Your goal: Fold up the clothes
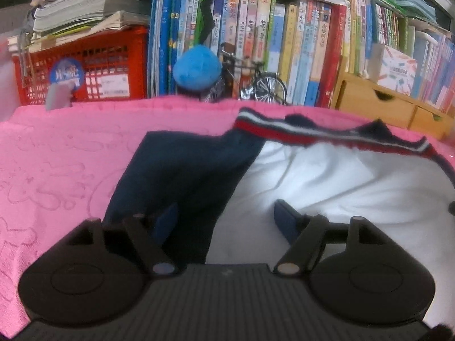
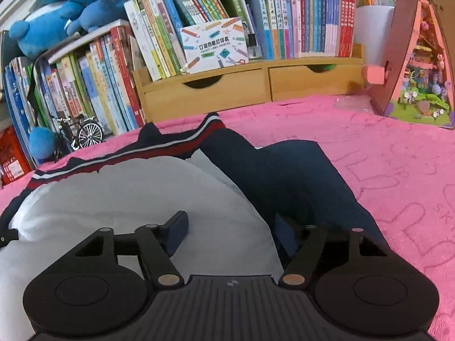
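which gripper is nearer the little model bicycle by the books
Left. The left gripper sits over the garment's left side, with the model bicycle just beyond the pink towel's far edge ahead. The right gripper sees it far off left.

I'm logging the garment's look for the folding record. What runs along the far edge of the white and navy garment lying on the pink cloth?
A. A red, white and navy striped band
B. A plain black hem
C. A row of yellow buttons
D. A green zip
A: the striped band of red, white and navy runs along the far edge of the garment in both wrist views.
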Demonstrator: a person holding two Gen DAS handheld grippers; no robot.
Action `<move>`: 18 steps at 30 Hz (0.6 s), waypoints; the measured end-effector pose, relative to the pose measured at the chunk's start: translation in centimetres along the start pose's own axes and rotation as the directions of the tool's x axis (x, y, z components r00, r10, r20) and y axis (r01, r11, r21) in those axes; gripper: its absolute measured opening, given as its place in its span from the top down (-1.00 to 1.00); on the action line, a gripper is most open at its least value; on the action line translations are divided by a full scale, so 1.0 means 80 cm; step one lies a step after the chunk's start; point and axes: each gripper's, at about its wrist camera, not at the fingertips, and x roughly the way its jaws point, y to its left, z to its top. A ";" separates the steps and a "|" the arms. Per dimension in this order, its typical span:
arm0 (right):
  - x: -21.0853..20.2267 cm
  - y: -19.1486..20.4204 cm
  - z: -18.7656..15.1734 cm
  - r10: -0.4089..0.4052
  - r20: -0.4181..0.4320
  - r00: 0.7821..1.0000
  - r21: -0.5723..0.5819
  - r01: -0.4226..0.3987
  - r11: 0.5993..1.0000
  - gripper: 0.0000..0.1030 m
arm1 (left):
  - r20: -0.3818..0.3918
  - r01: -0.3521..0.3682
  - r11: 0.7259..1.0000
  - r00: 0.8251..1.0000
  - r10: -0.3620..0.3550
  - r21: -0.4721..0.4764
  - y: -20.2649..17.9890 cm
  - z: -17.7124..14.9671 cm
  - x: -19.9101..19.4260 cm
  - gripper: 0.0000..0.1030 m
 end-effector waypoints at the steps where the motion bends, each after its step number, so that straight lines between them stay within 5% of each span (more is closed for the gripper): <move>1: -0.001 0.002 0.004 0.008 -0.003 1.000 0.000 -0.008 1.000 -0.43 | 0.000 -0.002 1.000 1.000 0.002 0.001 -0.001 0.001 0.001 -0.48; 12: 0.006 0.010 0.008 0.053 -0.023 0.998 -0.031 -0.054 0.998 -0.88 | -0.001 0.001 1.000 1.000 -0.001 -0.003 0.000 0.001 0.002 -0.50; 18: 0.007 0.011 0.008 0.056 -0.024 0.998 -0.035 -0.056 0.998 -0.90 | -0.001 0.000 1.000 1.000 0.000 -0.004 0.000 0.001 0.002 -0.51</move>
